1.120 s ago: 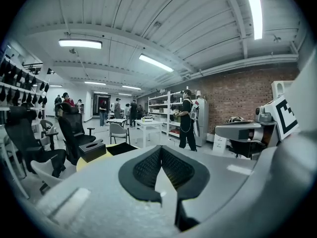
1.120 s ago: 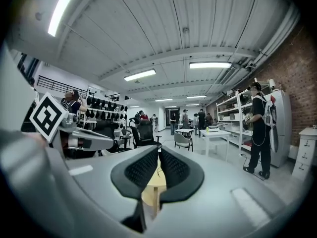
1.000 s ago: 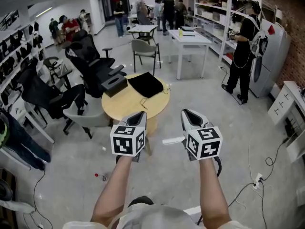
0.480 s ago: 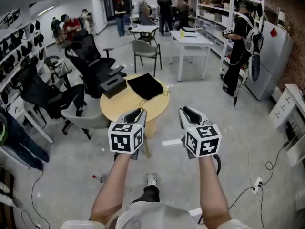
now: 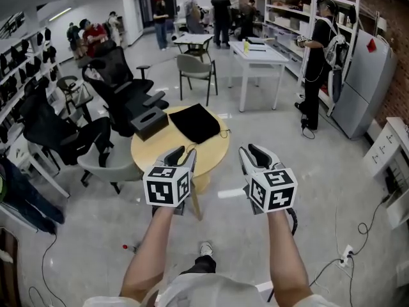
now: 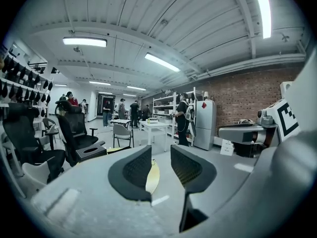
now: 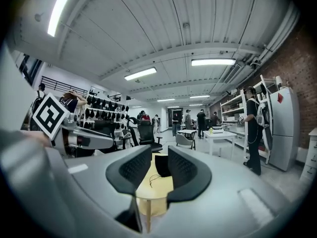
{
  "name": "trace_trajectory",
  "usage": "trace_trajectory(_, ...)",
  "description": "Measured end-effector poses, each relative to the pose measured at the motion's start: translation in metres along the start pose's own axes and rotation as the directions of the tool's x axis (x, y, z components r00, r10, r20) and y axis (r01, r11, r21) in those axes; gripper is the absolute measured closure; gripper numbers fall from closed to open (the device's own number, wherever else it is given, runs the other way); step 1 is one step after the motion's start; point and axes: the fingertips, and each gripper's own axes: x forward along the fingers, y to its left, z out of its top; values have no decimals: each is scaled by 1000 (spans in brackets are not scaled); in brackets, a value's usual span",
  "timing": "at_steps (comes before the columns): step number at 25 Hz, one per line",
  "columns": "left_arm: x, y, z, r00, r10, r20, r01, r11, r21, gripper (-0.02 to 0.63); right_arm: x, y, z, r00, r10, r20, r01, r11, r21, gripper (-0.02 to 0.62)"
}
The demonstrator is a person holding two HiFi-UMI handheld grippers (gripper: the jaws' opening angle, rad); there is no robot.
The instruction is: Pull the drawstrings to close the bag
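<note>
A black drawstring bag (image 5: 196, 123) lies flat on a round wooden table (image 5: 160, 152), its thin cord (image 5: 222, 133) trailing off its right corner. Both grippers hover side by side short of the table's near edge, pointing at it. My left gripper (image 5: 182, 152) stands open with nothing between its jaws, which have just been opening. My right gripper (image 5: 254, 151) is open and empty as well, its jaws likewise just opened. In the right gripper view the bag (image 7: 159, 166) and cord (image 7: 148, 179) show through the gap of that gripper (image 7: 159, 150). The left gripper (image 6: 161, 150) frames a sliver of table (image 6: 152, 180).
A black box (image 5: 150, 121) sits on the table's left side. Black office chairs (image 5: 124, 91) and a grey chair (image 5: 105, 166) crowd the table's left. A white table (image 5: 255, 51), shelving (image 5: 287, 18) and a standing person (image 5: 314, 62) are farther back right.
Both grippers have moved forward toward the round table, which now lies closer. Their jaws have gone from nearly shut to open.
</note>
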Motion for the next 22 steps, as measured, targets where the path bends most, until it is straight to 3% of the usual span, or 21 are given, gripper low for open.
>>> trace_trajectory(22,149,152,37,1000,16,-26,-17,999,-39,423,205,-37,30,999,18,-47,-19,1000,-20,410)
